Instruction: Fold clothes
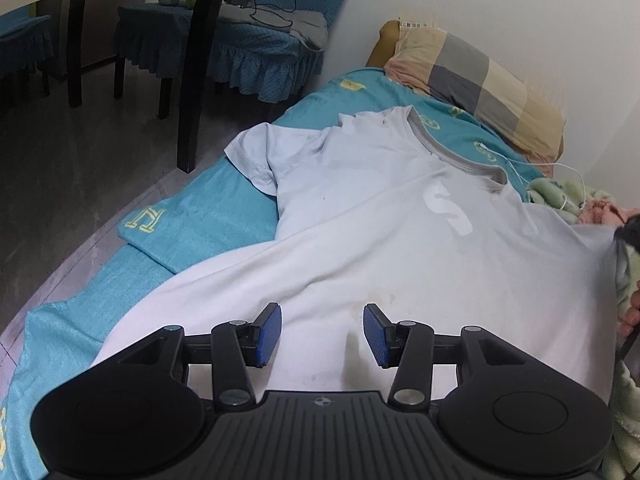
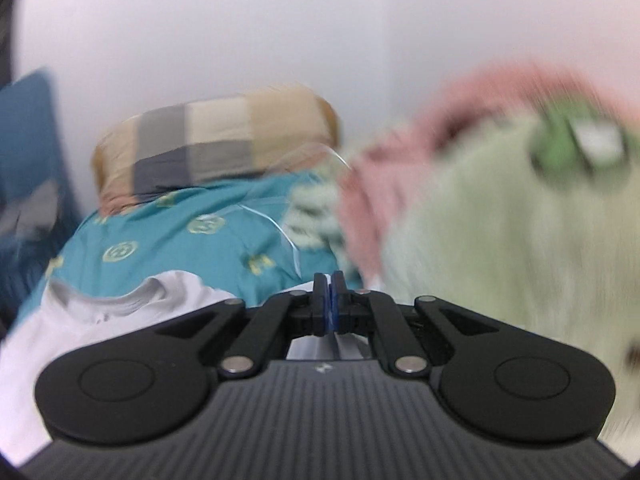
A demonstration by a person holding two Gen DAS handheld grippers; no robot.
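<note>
Two grippers | left gripper (image 1: 322, 334) wide above spread T-shirt (image 1: 360, 240) | my right gripper (image 2: 328, 300) pinches its edge, probably for folding

A bed (image 1: 208, 216) is carrying everything here, and a teal sheet (image 1: 188, 240) with yellow motifs is covering it. A pale grey T-shirt (image 1: 360, 240) is lying face up across the sheet, its collar pointing toward the wall end and one short sleeve spreading out near the bed's open edge. A checked pillow (image 1: 476, 80) in grey, beige and pink blocks is resting at the head of the bed against the white wall. A pale green fleecy blanket (image 2: 500, 240) and a pink cloth (image 2: 372, 184) are bunching together along the wall side, just beside the shirt. A thin white cable (image 1: 560, 168) is trailing over the sheet between pillow and blanket.
</note>
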